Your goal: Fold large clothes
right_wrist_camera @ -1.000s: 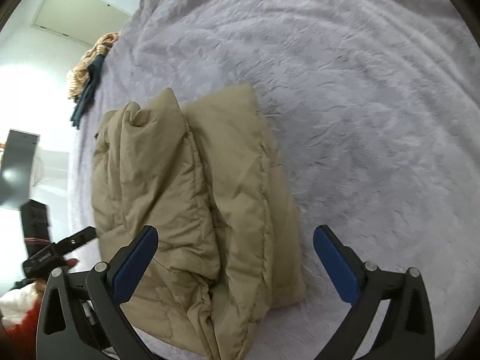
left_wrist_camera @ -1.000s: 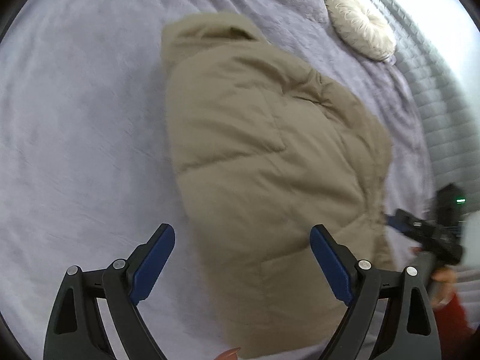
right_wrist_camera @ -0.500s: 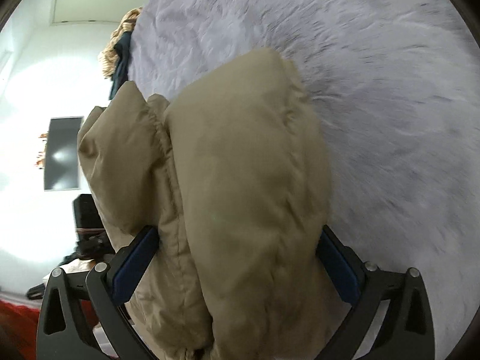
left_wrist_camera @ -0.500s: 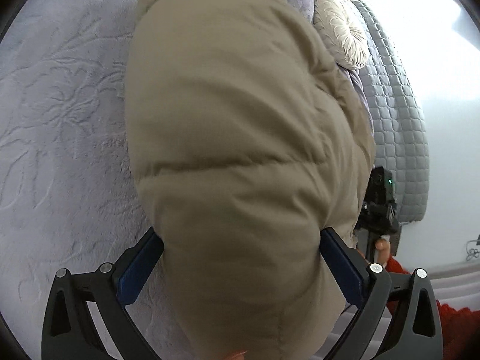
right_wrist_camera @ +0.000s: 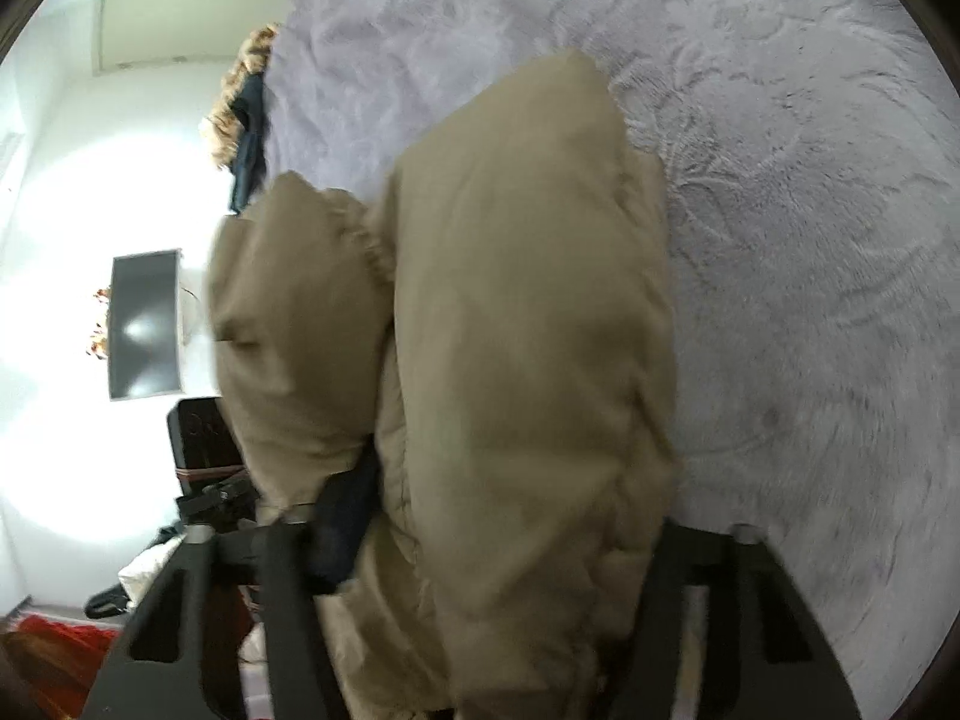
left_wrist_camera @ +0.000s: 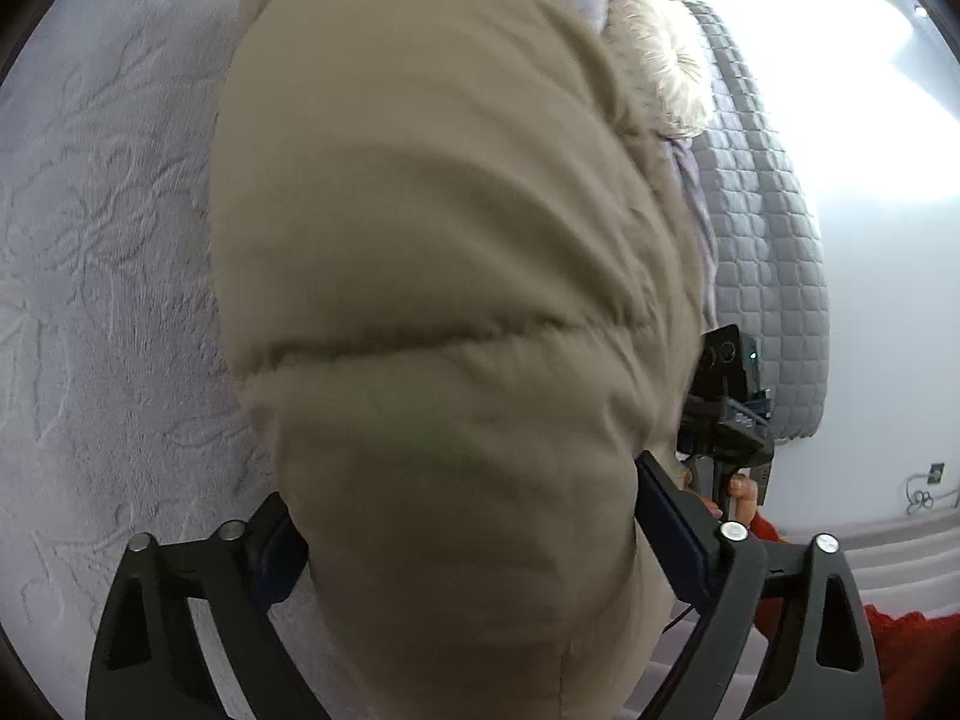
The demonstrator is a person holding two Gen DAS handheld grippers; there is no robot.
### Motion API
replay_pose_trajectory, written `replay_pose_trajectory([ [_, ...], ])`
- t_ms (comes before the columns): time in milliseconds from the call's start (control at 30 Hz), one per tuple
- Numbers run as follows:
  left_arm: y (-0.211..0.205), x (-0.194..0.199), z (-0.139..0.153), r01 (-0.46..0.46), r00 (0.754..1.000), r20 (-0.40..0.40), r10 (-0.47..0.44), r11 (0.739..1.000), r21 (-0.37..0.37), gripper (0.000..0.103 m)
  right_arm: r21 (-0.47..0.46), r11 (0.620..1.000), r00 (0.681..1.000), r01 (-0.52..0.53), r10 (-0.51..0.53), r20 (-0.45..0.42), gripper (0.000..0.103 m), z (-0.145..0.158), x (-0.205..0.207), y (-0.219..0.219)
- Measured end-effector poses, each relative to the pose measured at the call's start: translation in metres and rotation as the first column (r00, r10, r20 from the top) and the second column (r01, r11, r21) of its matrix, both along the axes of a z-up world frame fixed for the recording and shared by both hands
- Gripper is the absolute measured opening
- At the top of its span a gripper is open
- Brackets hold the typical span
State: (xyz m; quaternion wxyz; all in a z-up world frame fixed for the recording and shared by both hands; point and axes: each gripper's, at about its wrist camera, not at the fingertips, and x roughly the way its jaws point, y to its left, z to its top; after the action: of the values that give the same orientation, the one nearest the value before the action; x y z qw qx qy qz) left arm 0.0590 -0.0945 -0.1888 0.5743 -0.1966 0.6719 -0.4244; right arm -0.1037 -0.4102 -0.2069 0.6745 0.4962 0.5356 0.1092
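Note:
A tan puffer jacket (left_wrist_camera: 432, 210), folded into a thick bundle, lies on the lavender plush bedspread (left_wrist_camera: 108, 240). My left gripper (left_wrist_camera: 465, 486) straddles its near end. Its jaws are closing, and the padding bulges over both blue pads (left_wrist_camera: 666, 516). In the right wrist view the jacket (right_wrist_camera: 528, 300) shows two stacked layers. The jaws of my right gripper (right_wrist_camera: 516, 504) are closing too and squeeze the thicker layer, with the left pad (right_wrist_camera: 348, 510) dug into the fold. That right gripper (left_wrist_camera: 726, 408), held by a hand, also shows past the jacket's right edge.
A round cream cushion (left_wrist_camera: 660, 72) and a quilted grey headboard (left_wrist_camera: 768, 240) stand at the far right. A dark garment with fur trim (right_wrist_camera: 246, 108) hangs at the bed's far edge, below it a dark screen (right_wrist_camera: 144, 324). A red sleeve (left_wrist_camera: 900, 642) is at the lower right.
Both grippers have dropped and pushed forward until the jacket fills their jaws. The right jaws have narrowed a lot on the fabric, the left jaws slightly.

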Motion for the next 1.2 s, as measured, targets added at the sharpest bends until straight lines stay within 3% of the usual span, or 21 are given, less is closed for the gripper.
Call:
replay_pose_trajectory([
  [133,0.003,0.004,0.026,0.010,0.999,0.046,-0.007,0.998,-0.061,0.090,0.025,0.998,0.997,0.062,-0.063,0.034,0.045,0.017,-0.004,0.010],
  [300,0.026,0.025,0.062,0.008,0.993,0.117,0.002,0.996,-0.086,0.090,0.052,0.998,0.993,0.048,-0.053,0.109,0.044,0.044,0.015,0.046],
  [600,0.128,0.099,0.102,-0.144,0.961,0.231,0.152,0.988,-0.049,0.090,0.098,0.994,0.977,-0.054,0.032,0.209,0.044,0.058,0.097,0.155],
  [700,0.166,0.117,0.095,-0.188,0.953,0.237,0.191,0.982,-0.032,0.090,0.126,0.989,0.975,-0.081,0.052,0.215,0.044,0.049,0.119,0.191],
  [800,0.201,0.136,0.069,-0.251,0.949,0.199,0.244,0.968,0.013,0.090,0.135,0.985,0.979,-0.107,0.080,0.188,0.044,0.029,0.136,0.223],
  [1000,0.216,0.140,0.015,-0.305,0.946,0.131,0.295,0.950,0.067,0.091,0.115,0.991,0.994,-0.072,0.061,0.093,0.049,-0.001,0.144,0.246],
  [1067,0.210,0.138,0.018,-0.314,0.942,0.151,0.300,0.946,0.080,0.090,0.094,0.994,0.997,-0.050,0.044,0.065,0.049,0.000,0.139,0.239],
  [1200,0.211,0.120,0.042,-0.310,0.928,0.272,0.256,0.933,0.181,0.091,-0.041,0.998,0.998,-0.046,0.048,0.049,0.050,0.029,0.120,0.228],
])
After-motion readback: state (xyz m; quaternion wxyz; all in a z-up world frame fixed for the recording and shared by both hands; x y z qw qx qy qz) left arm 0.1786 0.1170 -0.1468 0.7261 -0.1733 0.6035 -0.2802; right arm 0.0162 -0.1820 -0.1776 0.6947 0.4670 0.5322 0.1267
